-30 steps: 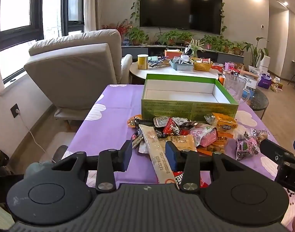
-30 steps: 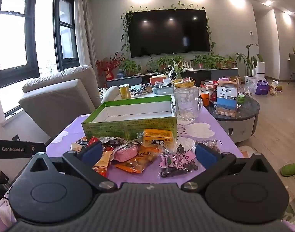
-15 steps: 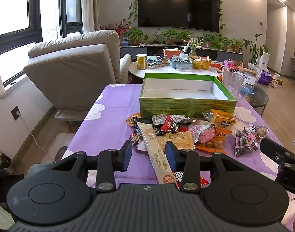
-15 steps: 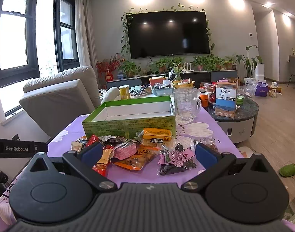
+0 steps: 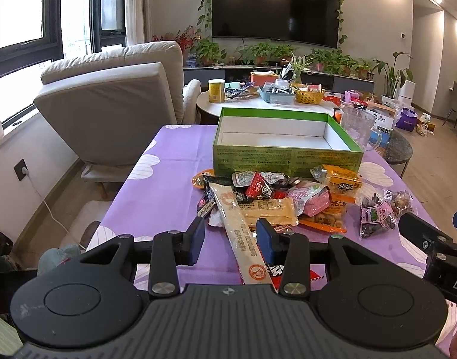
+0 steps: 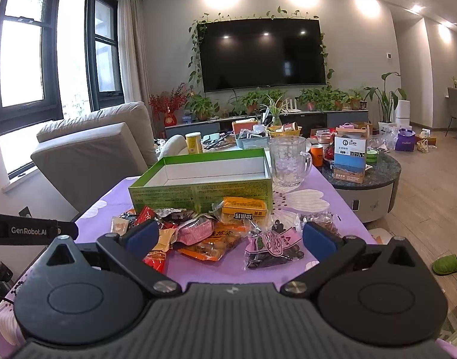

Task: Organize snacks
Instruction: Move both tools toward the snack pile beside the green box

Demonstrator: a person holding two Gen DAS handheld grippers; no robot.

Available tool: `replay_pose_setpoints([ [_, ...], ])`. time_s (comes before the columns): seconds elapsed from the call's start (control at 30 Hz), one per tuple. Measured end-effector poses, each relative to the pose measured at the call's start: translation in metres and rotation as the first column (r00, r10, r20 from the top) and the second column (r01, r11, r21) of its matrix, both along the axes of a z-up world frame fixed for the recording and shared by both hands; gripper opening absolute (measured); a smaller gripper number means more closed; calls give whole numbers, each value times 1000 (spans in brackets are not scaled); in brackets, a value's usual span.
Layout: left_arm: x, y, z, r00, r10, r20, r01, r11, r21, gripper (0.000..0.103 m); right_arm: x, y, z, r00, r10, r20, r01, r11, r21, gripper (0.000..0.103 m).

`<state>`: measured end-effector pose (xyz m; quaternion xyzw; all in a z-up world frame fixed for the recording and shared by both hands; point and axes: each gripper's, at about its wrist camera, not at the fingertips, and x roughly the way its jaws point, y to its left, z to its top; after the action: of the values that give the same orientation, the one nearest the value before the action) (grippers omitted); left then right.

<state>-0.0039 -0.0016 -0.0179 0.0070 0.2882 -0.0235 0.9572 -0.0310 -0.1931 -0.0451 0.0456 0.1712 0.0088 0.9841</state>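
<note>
A heap of snack packets (image 5: 288,197) lies on the purple tablecloth (image 5: 168,179) in front of an open green box (image 5: 285,161) that has nothing inside. My left gripper (image 5: 231,240) hovers open over the near end of the heap. A long beige packet (image 5: 237,224) lies on the table beneath the gap, and the pads do not press it. My right gripper (image 6: 231,236) stands wide open at the heap's (image 6: 204,233) right side, above a clear bag of dark seeds (image 6: 272,248). The green box (image 6: 198,193) sits just behind.
A glass pitcher (image 6: 288,161) stands at the box's right rear corner. A beige armchair (image 5: 109,104) is beyond the table's left side. Cluttered round tables (image 6: 363,173) stand behind and to the right. The right gripper's body (image 5: 432,239) shows at the left view's edge.
</note>
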Motion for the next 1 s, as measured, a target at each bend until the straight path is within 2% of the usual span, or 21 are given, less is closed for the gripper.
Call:
replay_pose_setpoints([
  [1.0,11,6,-9,999,23,-39,-23,1000,1,36,1,10,-4,1000,17,-13,-18,999,-30,85],
])
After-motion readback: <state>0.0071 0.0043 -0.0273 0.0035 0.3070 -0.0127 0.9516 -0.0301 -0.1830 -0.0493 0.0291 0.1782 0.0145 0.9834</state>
